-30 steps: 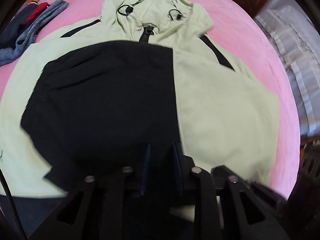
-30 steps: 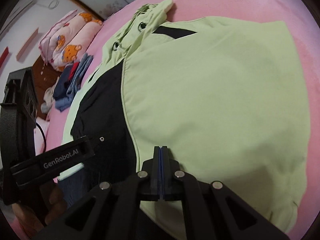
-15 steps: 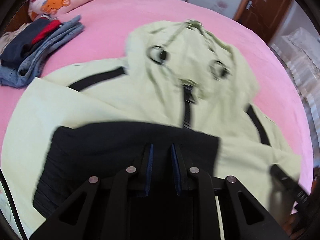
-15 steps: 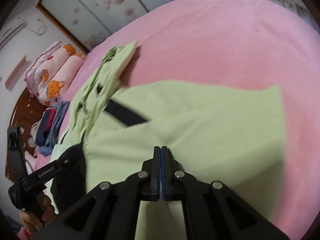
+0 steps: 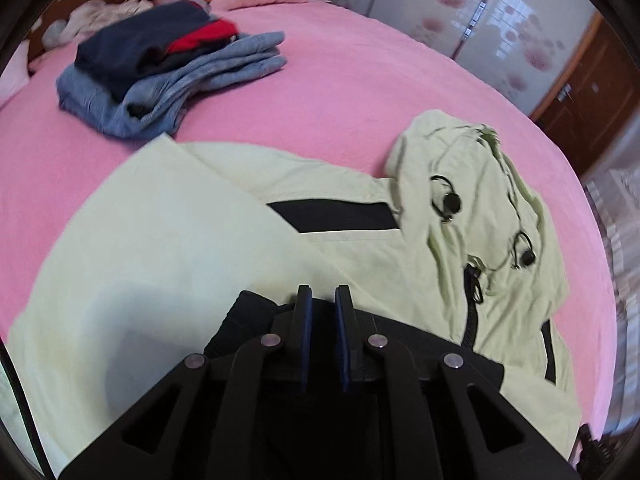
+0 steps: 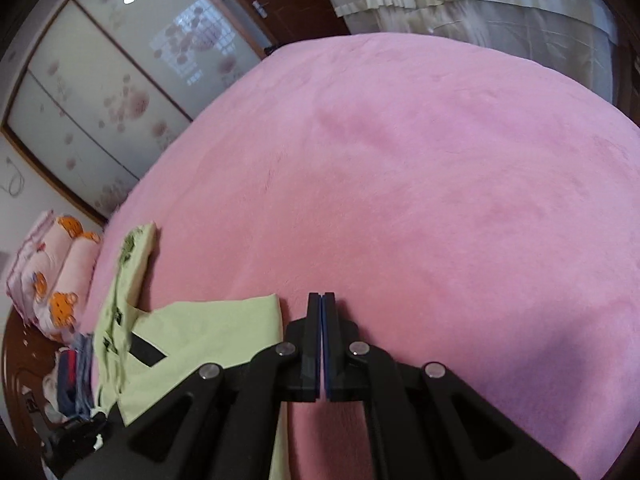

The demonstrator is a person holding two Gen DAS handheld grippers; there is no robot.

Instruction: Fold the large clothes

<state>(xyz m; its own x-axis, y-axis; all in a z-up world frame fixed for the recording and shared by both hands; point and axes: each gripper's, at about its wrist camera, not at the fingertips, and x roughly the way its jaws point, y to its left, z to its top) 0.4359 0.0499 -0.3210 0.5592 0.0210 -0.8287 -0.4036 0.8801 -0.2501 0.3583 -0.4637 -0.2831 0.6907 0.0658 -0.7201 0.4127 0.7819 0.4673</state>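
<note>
Tilting steeply down, your left gripper (image 5: 323, 296) hangs over the black panel of the green hoodie (image 5: 180, 248), its jaws just narrowing to a slim gap with nothing visibly pinched. Your right gripper (image 6: 321, 300) is clamped tight on nothing, angled down over bare pink bed (image 6: 420, 184) just beside the hoodie's edge. The hoodie lies spread across the bed, hood toward the far edge, folded clothes (image 5: 160, 64) beyond.
</note>
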